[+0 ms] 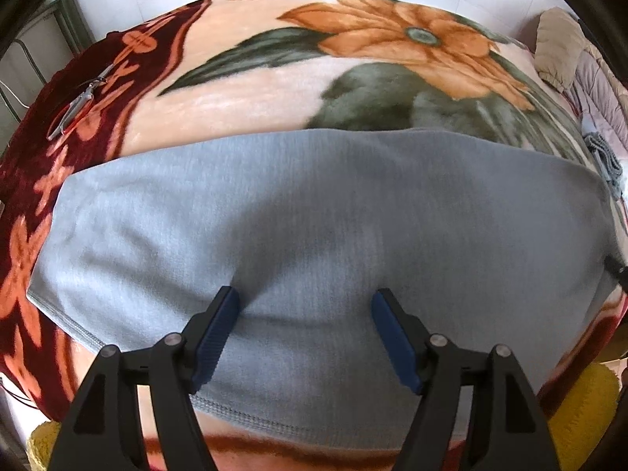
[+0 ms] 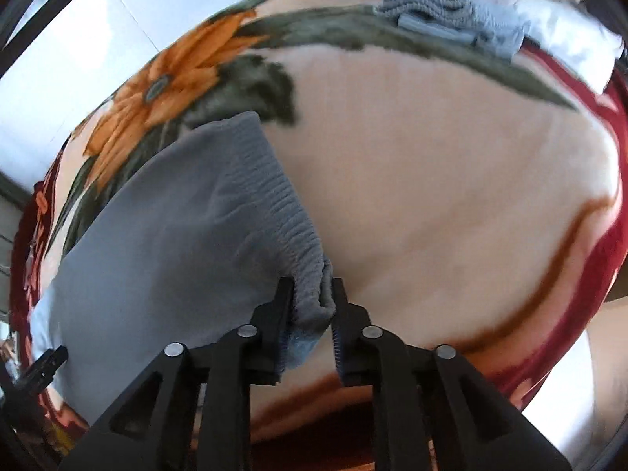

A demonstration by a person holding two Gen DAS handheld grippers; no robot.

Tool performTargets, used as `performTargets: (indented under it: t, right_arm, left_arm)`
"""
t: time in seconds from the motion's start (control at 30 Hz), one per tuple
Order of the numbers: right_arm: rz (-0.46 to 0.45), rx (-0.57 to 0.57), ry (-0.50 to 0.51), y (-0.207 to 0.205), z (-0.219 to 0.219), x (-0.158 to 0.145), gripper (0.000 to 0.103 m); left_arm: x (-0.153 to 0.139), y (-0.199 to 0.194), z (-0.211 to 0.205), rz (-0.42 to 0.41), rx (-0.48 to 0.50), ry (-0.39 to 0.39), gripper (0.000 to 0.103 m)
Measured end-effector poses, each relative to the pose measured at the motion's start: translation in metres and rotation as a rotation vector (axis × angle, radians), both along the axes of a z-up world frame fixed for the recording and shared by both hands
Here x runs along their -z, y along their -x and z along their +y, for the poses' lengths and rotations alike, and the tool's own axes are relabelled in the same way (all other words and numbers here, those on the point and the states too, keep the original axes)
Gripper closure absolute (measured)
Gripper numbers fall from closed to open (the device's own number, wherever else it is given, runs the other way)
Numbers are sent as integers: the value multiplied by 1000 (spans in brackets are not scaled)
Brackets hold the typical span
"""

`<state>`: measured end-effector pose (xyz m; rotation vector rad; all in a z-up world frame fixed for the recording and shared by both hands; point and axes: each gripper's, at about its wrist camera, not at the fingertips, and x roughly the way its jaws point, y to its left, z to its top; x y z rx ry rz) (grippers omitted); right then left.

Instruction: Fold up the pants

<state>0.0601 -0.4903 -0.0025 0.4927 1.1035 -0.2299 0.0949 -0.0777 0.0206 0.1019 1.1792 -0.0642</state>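
Light grey pants (image 1: 314,204) lie flat across a floral blanket (image 1: 274,90). My left gripper (image 1: 306,298) stands open, its blue-padded fingertips (image 1: 229,302) resting on the cloth near the stitched lower edge, the fabric dimpled between them. In the right wrist view the same pants (image 2: 165,235) end in a ribbed elastic waistband (image 2: 274,196). My right gripper (image 2: 312,290) is shut on the bunched lower end of that waistband, with cloth pinched between both pads.
Scissors (image 1: 74,106) lie on the blanket's dark red border at the left. A folded blue-grey knit garment (image 2: 451,23) and a beige garment (image 1: 557,47) sit at the far side. Yellow fluffy fabric (image 1: 581,404) shows below the blanket's near edge.
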Motion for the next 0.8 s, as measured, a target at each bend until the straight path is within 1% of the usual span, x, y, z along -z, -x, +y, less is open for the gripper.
performTargets:
  t: [0.07, 0.1, 0.17, 0.2, 0.23, 0.27, 0.33, 0.43, 0.5, 0.57, 0.6, 0.63, 0.67, 0.8]
  right_arm:
    - [-26, -2, -7, 3, -6, -11, 80]
    - [-32, -8, 0, 3, -8, -16, 77]
    - [-50, -6, 54, 1, -10, -32, 74]
    - [-63, -9, 86, 0, -10, -39, 71]
    - [-79, -21, 114, -3, -10, -46, 68]
    - [-103, -39, 127, -10, -9, -52, 68]
    - [-126, -73, 108, -23, -6, -55, 68]
    - [-153, -141, 50, -43, 2, -48, 68]
    - [-127, -162, 48, -59, 7, -34, 68]
    - [-70, -149, 98, -73, 7, -15, 67]
    - [-59, -146, 95, -76, 6, -9, 60]
    - [-57, -139, 80, -79, 2, -3, 57]
    - [-71, -124, 47, -79, -3, 0, 57]
    - [-79, -87, -2, -71, -10, -9, 57]
  left_arm:
    - [0, 0, 0, 1, 0, -1, 28]
    - [0, 0, 0, 3, -3, 2, 28]
    - [0, -1, 0, 6, -11, 11, 27]
    - [1, -1, 0, 5, -17, 12, 27]
    - [1, -1, 0, 3, -20, 12, 27]
    - [1, -1, 0, 0, -23, 12, 27]
    - [1, 0, 0, -9, -26, 9, 26]
    - [1, 2, 0, -21, -33, 10, 26]
    - [0, 2, 0, -25, -32, 5, 26]
    - [0, 2, 0, -27, -28, 5, 26]
    - [1, 1, 1, -27, -26, 11, 26]
    - [1, 2, 2, -28, -25, 16, 26]
    - [1, 1, 3, -28, -23, 20, 26]
    - [-1, 4, 3, -34, 9, 14, 26]
